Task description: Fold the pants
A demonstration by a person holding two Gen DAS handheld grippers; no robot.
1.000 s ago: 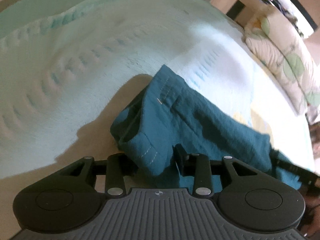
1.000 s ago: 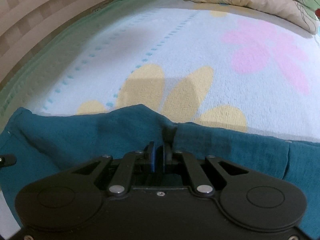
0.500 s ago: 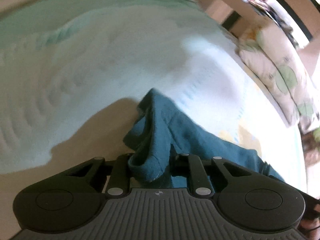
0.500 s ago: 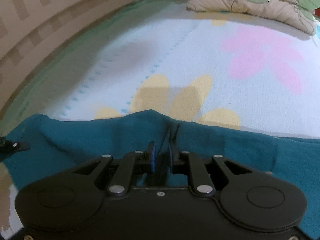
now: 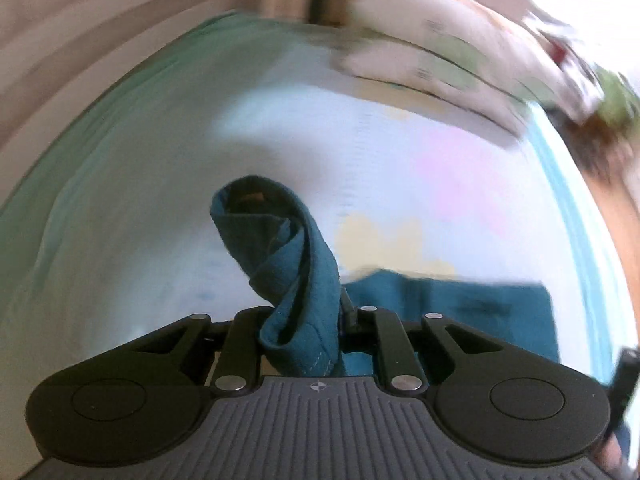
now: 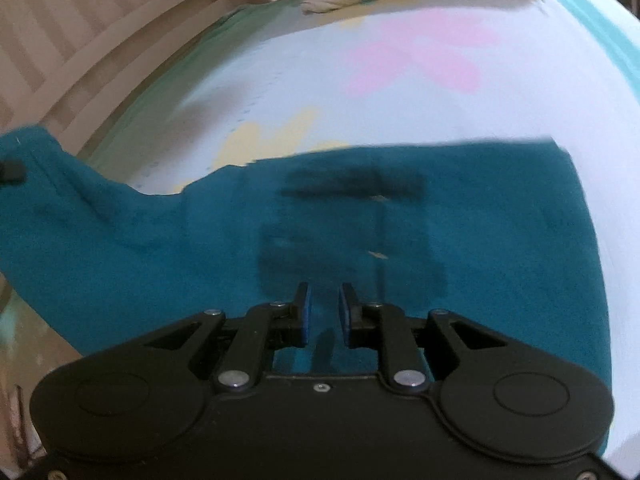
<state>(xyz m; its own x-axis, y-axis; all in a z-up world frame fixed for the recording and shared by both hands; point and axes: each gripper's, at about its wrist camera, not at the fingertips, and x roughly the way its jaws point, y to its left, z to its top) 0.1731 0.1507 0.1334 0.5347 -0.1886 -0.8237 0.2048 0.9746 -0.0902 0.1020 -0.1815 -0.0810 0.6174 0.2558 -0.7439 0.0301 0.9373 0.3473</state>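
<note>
Pinching a bunched end of the teal woven pants (image 5: 296, 280), your left gripper (image 5: 306, 320) lifts it to fold over — your right gripper (image 6: 323, 312) hovers with fingers spread.

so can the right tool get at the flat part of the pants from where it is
Probably yes. The right tool is open and empty, hovering just over the flat spread of the teal pants on the bedsheet, with nothing between them. The left tool holds only the far bunched end.

The right gripper (image 6: 323, 312), fingers (image 6: 303, 314) parted, hovers over teal pants (image 6: 460, 232) spread on the flowered bedsheet (image 6: 320, 60).
</note>
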